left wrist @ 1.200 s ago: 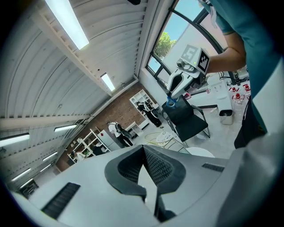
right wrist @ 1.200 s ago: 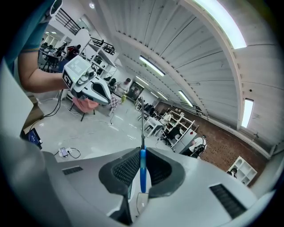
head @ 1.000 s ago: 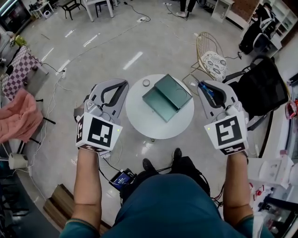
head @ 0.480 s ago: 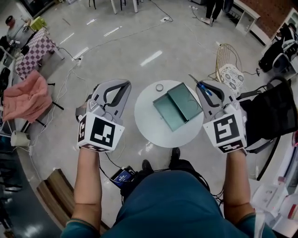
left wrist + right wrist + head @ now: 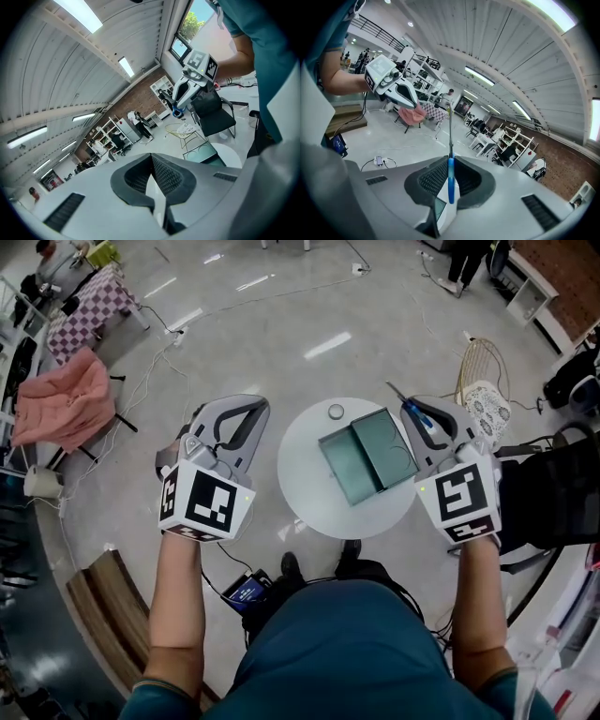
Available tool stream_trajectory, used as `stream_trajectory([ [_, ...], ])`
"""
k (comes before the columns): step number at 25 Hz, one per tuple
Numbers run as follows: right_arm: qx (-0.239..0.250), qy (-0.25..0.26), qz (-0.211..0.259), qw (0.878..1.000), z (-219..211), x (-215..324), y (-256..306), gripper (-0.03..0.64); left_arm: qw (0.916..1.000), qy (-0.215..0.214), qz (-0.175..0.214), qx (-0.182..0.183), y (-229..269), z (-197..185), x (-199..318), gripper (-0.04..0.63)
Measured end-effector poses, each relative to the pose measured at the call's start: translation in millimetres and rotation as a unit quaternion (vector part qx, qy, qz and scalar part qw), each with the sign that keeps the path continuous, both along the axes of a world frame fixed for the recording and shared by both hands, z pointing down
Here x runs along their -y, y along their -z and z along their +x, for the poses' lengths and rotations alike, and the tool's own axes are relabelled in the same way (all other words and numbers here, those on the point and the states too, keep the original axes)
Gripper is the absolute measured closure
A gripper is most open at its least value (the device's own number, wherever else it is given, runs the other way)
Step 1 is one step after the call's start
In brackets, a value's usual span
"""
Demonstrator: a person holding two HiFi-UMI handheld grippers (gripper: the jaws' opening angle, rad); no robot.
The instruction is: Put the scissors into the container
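Observation:
An open green container [image 5: 367,454] lies on a small round white table [image 5: 305,456] between my two grippers. My right gripper [image 5: 413,407] hovers at the table's right edge, beside the container, shut on the scissors [image 5: 419,418]. Their blue handle sits between the jaws and the blade sticks out past the tips. In the right gripper view the scissors [image 5: 450,173] stand upright in the right gripper [image 5: 450,161]. My left gripper [image 5: 253,407] hangs left of the table with its jaws together and nothing in them. The left gripper view shows the left gripper [image 5: 150,157] and the container [image 5: 202,153] beyond.
A small round lid [image 5: 336,412] lies on the table behind the container. A gold wire chair [image 5: 486,390] and a black chair [image 5: 562,493] stand to the right. A pink cloth [image 5: 61,409] hangs at the left, and cables and a small device [image 5: 246,589] lie on the floor.
The head view has swung, so the table and container now sit further right, close to the right gripper. Both grippers keep their pose; the scissors stay held.

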State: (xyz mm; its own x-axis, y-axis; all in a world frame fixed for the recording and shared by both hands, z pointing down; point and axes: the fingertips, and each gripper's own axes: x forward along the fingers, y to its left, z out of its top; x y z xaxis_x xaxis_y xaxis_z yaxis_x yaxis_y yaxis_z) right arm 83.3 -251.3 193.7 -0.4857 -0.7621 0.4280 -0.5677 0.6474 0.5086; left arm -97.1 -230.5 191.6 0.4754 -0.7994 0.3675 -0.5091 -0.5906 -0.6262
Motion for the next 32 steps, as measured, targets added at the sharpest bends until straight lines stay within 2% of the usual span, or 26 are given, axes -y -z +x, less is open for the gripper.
stream_trajectory([
  [6, -0.002, 0.022, -0.013, 1.000, -18, 28, -22, 0.555, 0.9997, 0.022, -0.013, 0.003, -20, -17, 18, 0.578],
  [17, -0.012, 0.042, -0.042, 0.998, -64, 59, -64, 0.555, 0.9984, 0.036, -0.044, 0.001, -60, -57, 39, 0.578],
  [32, -0.014, 0.046, -0.071, 0.996, -79, 65, -123, 0.555, 0.9968, 0.031, -0.073, 0.004, -108, -61, 35, 0.578],
])
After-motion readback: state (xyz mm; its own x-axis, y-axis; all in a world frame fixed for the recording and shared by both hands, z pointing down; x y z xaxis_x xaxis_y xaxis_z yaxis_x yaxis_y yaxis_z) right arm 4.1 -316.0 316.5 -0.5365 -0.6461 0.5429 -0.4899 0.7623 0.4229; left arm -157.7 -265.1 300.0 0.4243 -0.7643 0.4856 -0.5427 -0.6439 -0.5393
